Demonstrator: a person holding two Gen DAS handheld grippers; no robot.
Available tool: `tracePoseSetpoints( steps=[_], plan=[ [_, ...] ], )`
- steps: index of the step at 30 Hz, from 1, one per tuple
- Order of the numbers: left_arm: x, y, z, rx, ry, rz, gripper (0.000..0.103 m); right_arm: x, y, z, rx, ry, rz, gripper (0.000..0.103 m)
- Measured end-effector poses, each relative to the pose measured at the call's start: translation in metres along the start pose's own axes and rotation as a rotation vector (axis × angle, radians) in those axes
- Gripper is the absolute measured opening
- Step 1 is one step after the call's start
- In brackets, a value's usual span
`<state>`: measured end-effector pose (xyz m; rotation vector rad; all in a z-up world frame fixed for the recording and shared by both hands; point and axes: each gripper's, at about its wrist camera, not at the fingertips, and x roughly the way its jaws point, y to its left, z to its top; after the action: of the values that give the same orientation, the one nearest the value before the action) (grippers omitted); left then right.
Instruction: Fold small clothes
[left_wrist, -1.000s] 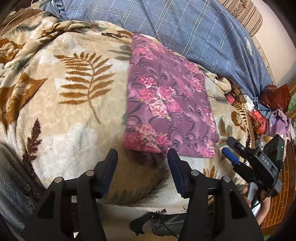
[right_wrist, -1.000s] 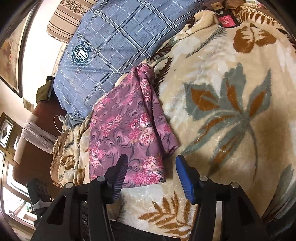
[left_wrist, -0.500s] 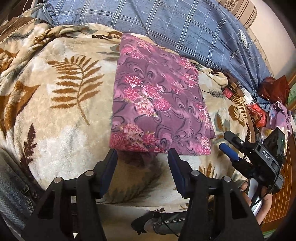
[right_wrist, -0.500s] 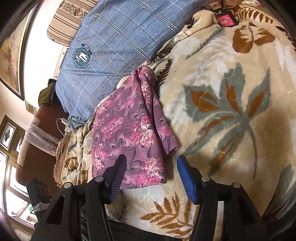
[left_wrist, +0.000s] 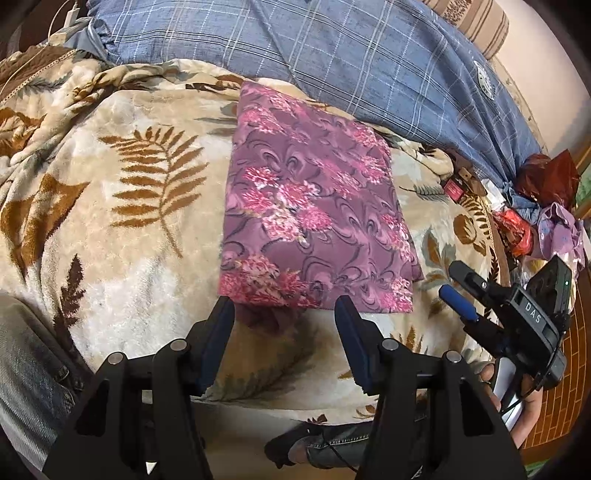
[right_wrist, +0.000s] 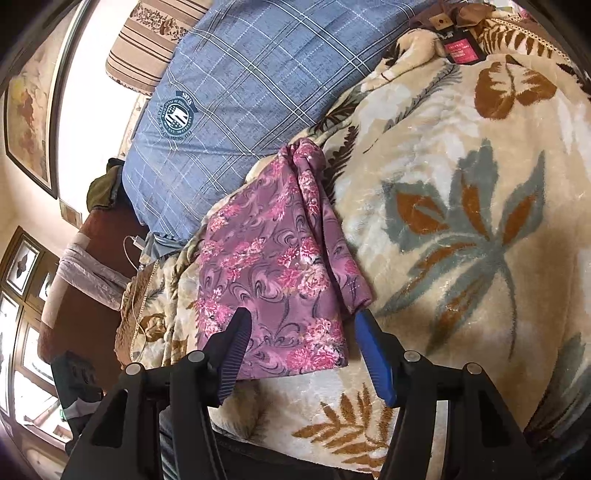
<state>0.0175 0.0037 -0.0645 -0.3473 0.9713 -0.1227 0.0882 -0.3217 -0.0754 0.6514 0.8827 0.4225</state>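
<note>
A purple cloth with pink flowers (left_wrist: 314, 221) lies folded flat in a rectangle on the leaf-patterned blanket (left_wrist: 129, 221). My left gripper (left_wrist: 284, 310) is open and holds nothing, its tips just short of the cloth's near edge. My right gripper (left_wrist: 461, 291) shows at the right of the left wrist view, off the cloth's near right corner. In the right wrist view the cloth (right_wrist: 273, 266) has a bunched fold along its right side. The right gripper (right_wrist: 303, 325) stands open over the cloth's near end, and its pads are not pressing on the fabric.
A blue plaid pillow (left_wrist: 369, 66) lies behind the cloth, with a striped cushion (right_wrist: 147, 48) beyond it. A red tag (right_wrist: 460, 48) and crumpled bags and cloths (left_wrist: 543, 206) sit at the bed's far side. A person's jeans leg (left_wrist: 22, 362) is at the near left.
The right gripper's jaws have spread slightly wider. The cloth has shifted a little in both views; it lies as it did.
</note>
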Motion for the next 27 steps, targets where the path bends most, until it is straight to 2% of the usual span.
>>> tracePoseSetpoints(
  steps=[16, 20, 27],
  plan=[
    [0.003, -0.019, -0.007, 0.044, 0.012, -0.004, 0.055, -0.009, -0.007, 0.002, 0.025, -0.024, 0.008, 0.062],
    [0.006, -0.017, -0.006, 0.030, 0.008, -0.016, 0.055, -0.008, -0.007, 0.002, 0.019, -0.021, -0.001, 0.062],
    [0.004, 0.000, 0.009, -0.038, -0.007, -0.086, 0.055, -0.014, -0.005, 0.002, 0.012, -0.044, -0.011, 0.063]
  ],
)
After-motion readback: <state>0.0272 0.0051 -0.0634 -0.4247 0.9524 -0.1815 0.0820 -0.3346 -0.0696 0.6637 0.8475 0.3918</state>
